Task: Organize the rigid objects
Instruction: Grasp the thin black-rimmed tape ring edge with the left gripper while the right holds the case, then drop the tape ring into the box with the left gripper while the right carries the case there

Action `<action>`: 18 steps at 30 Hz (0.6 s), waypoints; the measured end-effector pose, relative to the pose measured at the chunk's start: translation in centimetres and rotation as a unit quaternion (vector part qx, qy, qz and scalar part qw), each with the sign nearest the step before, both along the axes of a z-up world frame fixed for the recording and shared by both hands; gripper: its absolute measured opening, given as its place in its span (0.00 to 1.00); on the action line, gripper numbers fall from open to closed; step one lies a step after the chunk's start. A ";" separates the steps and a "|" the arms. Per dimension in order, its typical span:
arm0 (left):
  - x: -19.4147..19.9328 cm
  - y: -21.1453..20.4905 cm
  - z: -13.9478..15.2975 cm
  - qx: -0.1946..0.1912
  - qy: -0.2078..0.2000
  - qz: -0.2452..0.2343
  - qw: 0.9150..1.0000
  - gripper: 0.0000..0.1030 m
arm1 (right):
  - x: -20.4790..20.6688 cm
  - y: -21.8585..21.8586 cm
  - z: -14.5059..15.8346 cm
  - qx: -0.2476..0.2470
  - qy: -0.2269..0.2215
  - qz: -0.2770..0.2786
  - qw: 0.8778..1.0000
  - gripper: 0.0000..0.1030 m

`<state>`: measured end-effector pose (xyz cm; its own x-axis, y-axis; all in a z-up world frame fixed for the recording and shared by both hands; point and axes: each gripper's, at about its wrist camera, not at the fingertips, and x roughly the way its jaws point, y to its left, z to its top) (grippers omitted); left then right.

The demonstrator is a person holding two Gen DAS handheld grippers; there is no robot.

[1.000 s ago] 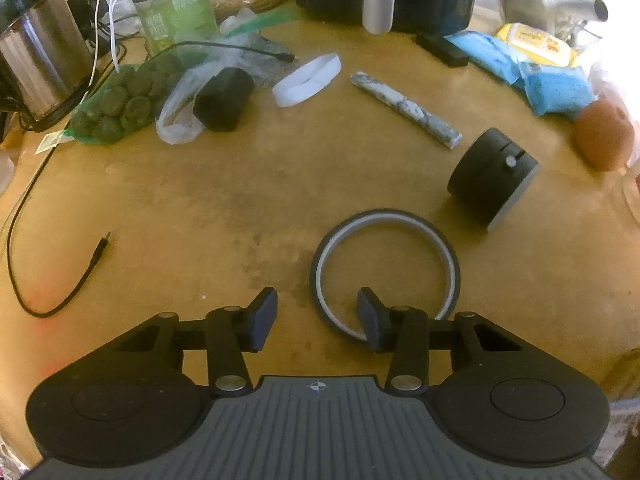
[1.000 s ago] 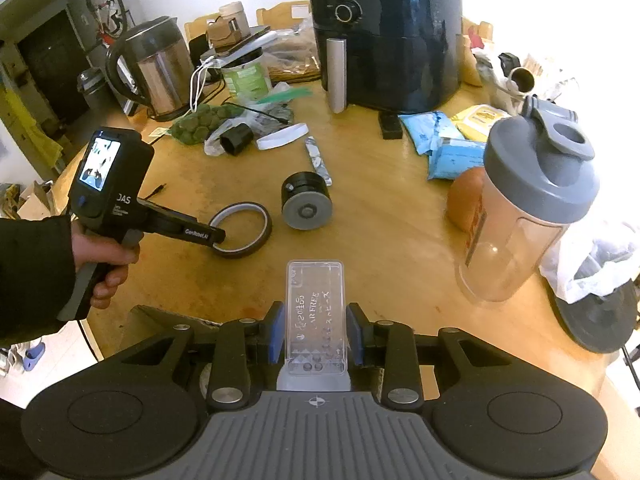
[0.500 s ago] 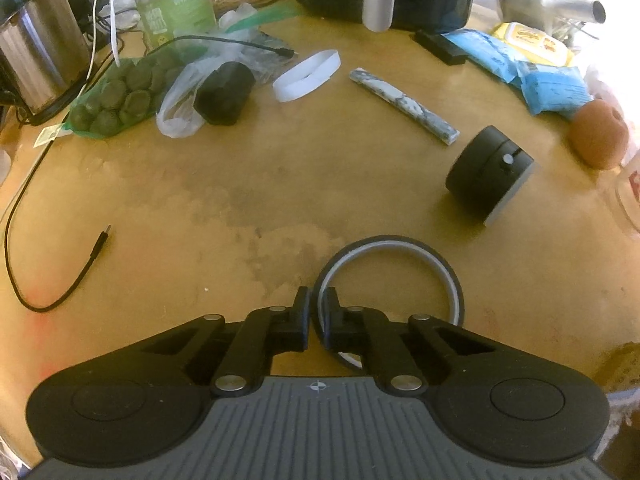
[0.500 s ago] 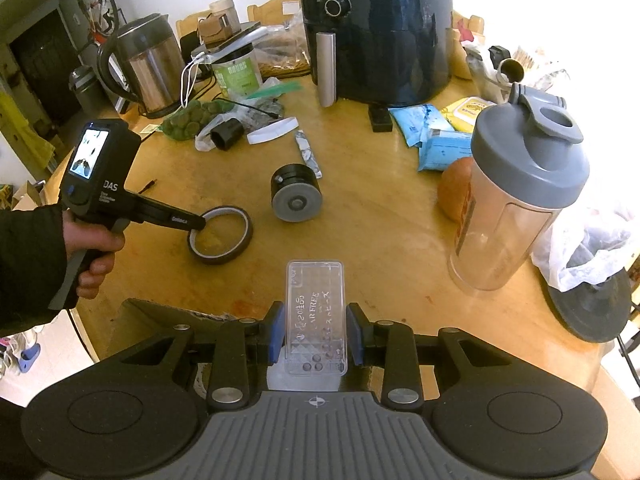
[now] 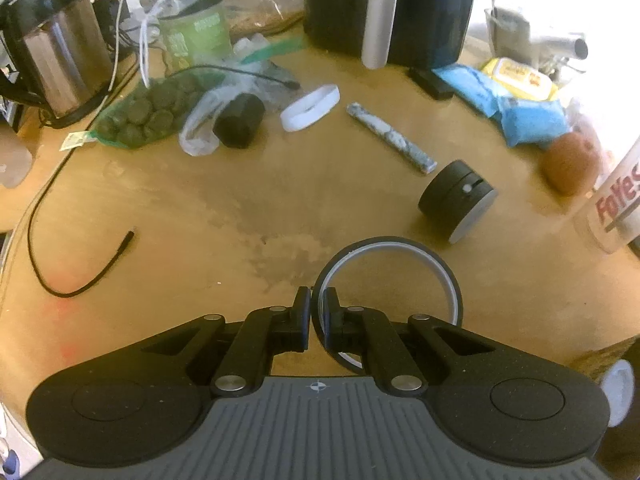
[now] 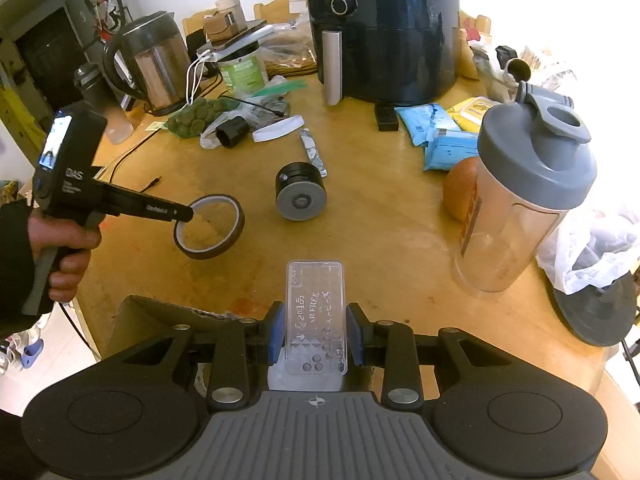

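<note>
My left gripper (image 5: 316, 304) is shut on the near rim of a brown tape roll (image 5: 400, 244), one pad inside the ring and one outside. In the right wrist view the tape roll (image 6: 216, 236) hangs tilted above the wooden table (image 6: 380, 248), pinched by the left gripper (image 6: 188, 213), which a hand (image 6: 64, 248) holds. My right gripper (image 6: 316, 332) is shut on a clear plastic case (image 6: 316, 312) that stands upright between its blue pads. A black cylinder (image 6: 300, 196) with a grey face lies on its side mid-table.
A shaker bottle (image 6: 528, 208) stands at the right beside an orange fruit (image 6: 460, 192). At the back stand a black air fryer (image 6: 384, 28), a kettle (image 6: 156, 60), a green tub (image 6: 244, 72). A white ring (image 5: 310, 107), a wrapped stick (image 5: 392, 138), blue packets (image 5: 516, 112) and a loose cable (image 5: 80, 264) lie about.
The left gripper shut on the tape roll's rim, then lifted the roll off the table so that it tilts. The right gripper kept still with the clear case.
</note>
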<state>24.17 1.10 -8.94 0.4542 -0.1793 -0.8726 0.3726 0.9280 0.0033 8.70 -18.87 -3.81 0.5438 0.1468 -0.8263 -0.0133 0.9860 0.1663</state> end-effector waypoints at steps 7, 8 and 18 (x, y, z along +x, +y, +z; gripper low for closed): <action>-1.8 0.5 2.4 -0.016 -0.009 0.008 1.000 0.07 | -0.6 -0.2 0.2 0.004 -0.005 0.003 1.000 0.34; -2.1 0.6 2.7 -0.019 -0.010 0.008 1.000 0.07 | -0.7 -0.3 0.2 0.005 -0.006 0.003 1.000 0.34; -5.9 0.7 5.2 -0.038 -0.018 0.005 0.999 0.07 | -1.8 -0.5 0.5 0.011 -0.014 0.008 1.000 0.34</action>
